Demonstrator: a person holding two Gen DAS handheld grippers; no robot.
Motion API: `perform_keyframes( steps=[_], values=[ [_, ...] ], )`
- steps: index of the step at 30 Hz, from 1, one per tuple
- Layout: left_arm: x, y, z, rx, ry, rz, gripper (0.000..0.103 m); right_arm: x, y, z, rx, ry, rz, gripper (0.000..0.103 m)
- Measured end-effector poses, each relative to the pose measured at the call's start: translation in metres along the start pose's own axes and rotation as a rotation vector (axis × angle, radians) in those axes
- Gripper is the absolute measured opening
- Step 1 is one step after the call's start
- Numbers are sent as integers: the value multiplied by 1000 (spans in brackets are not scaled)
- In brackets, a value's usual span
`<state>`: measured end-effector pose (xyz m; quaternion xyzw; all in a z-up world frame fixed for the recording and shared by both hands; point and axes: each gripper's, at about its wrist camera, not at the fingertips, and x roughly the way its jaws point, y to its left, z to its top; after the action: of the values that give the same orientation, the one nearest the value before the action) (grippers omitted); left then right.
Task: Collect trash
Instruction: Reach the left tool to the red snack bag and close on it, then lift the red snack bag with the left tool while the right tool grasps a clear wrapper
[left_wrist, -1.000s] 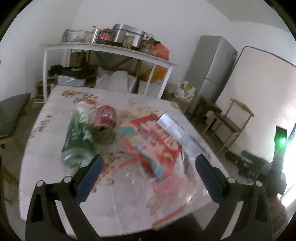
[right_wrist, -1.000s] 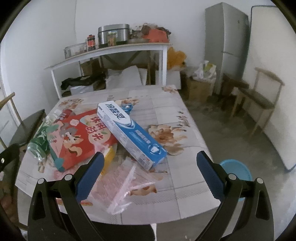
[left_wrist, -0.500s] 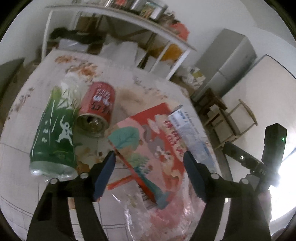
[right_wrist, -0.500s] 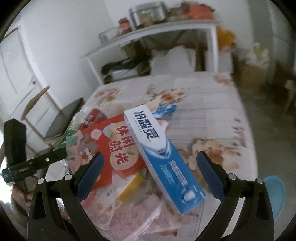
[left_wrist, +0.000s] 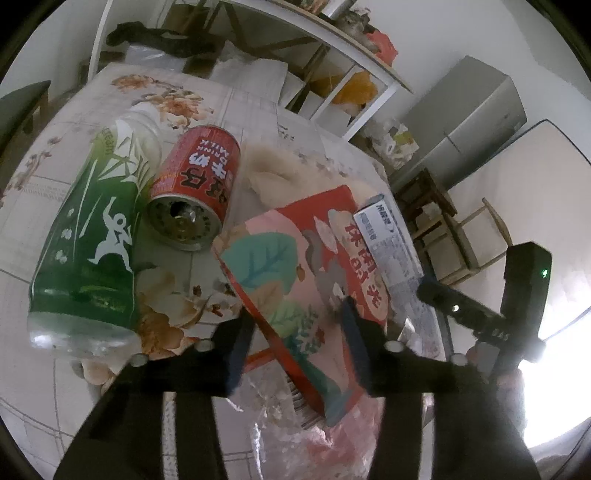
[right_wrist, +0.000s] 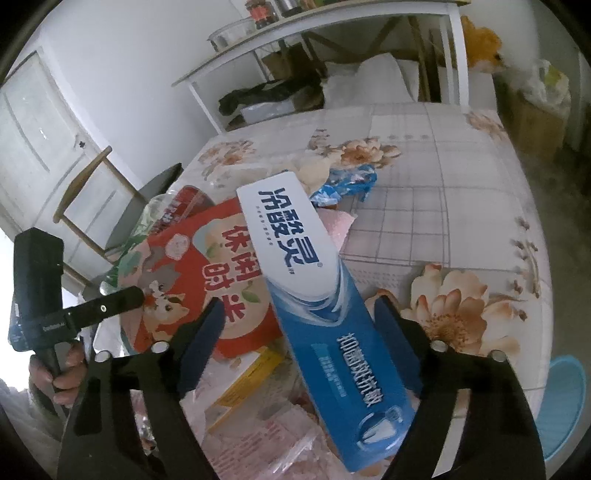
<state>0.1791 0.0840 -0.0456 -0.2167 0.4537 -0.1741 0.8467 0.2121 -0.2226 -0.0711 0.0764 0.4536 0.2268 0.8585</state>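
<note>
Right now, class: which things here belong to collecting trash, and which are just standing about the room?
Job in hand:
red snack box
toothpaste box
red milk can
green bottle
blue wrapper
left gripper
right gripper

Standing about:
fridge
white shelf table
wooden chair

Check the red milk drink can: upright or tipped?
Tipped. The red milk drink can lies on its side on the floral tablecloth, its round end facing the camera.
</note>
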Motion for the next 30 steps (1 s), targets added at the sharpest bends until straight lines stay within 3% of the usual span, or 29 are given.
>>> perform_keyframes(
  steps=[6, 10, 19, 23, 25, 30],
  values=[
    [-8, -5, 0, 12, -65, -26, 21, 6, -7, 1, 22, -8, -9, 49],
    [-16, -10, 1, 27, -111, -49, 13, 1, -6, 0, 19, -38, -29, 47],
    [-34, -12, 3, 13, -205, -117, 10, -22, -25, -2, 77, -119, -149, 47],
    [-44, -16, 2, 15, -243, -145, 10, -14, -36, -7, 101, -86, -197, 50],
    [-48, -17, 2, 20, -256, -154, 10, -17, -35, -9, 96, -96, -228, 65],
    [-60, -23, -2, 42, -288, -168, 10, -51, -18, -22, 91, -182, -235, 79]
  ],
)
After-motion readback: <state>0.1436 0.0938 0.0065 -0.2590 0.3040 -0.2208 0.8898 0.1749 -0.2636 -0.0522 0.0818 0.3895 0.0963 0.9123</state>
